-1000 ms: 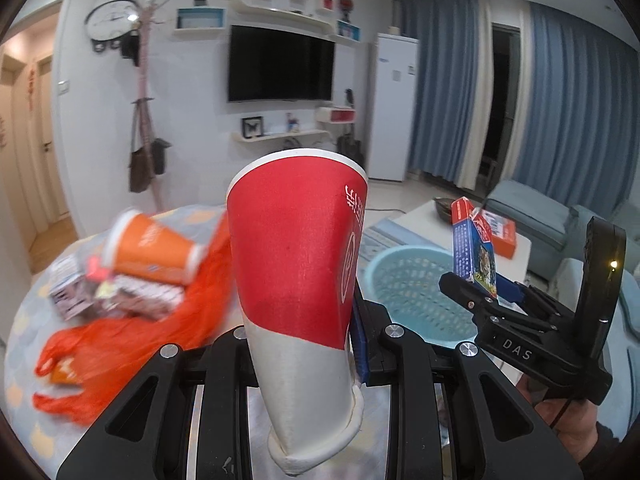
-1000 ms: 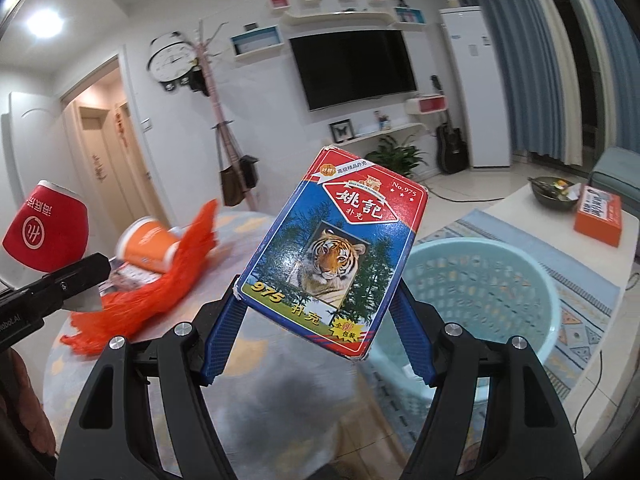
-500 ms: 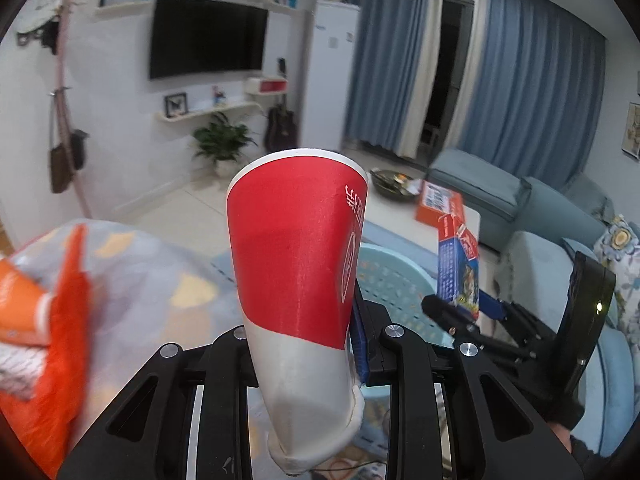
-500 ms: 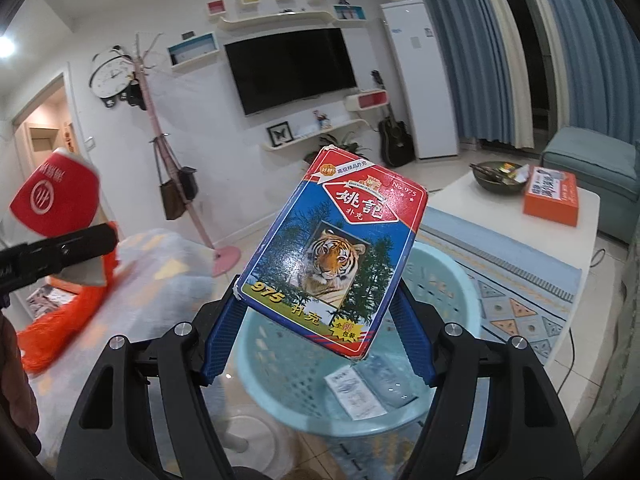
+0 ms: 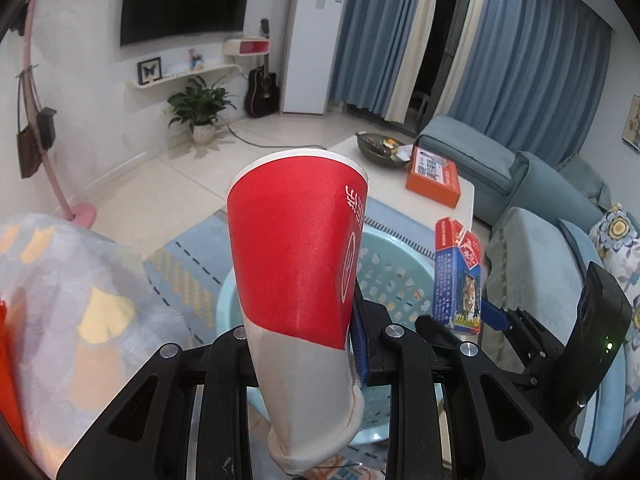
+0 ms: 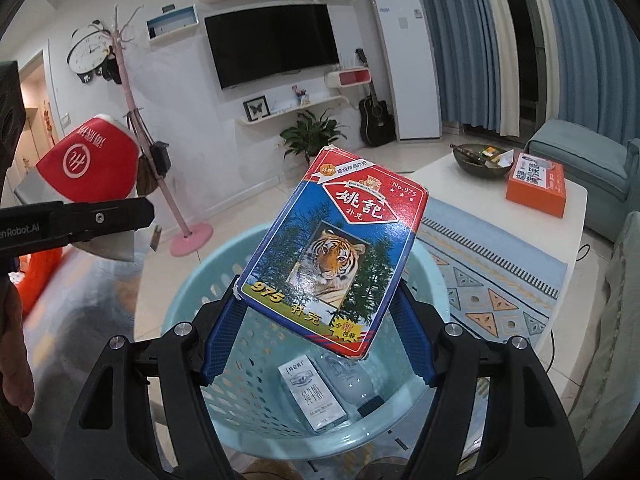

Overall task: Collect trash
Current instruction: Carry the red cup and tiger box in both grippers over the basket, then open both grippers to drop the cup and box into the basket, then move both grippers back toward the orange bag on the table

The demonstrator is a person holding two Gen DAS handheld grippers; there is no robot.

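Left wrist view: the left gripper [image 5: 304,360] has its jaws clamped on the squashed white base of a red paper cup [image 5: 296,252], which fills the frame centre. The cup is light, thin-walled and easily crushed; hold it low, where it is already flattened. In the right wrist view, the right gripper [image 6: 320,316] has its jaws pressed on the two long edges of a tiger-print card box [image 6: 332,252], which sits tilted at frame centre. The box is stiff, light and glossy; edge contact suits it. Both grippers point downward over the light blue basket [image 6: 192,292], which already contains a small carton [image 6: 312,396]. The release is not yet made.
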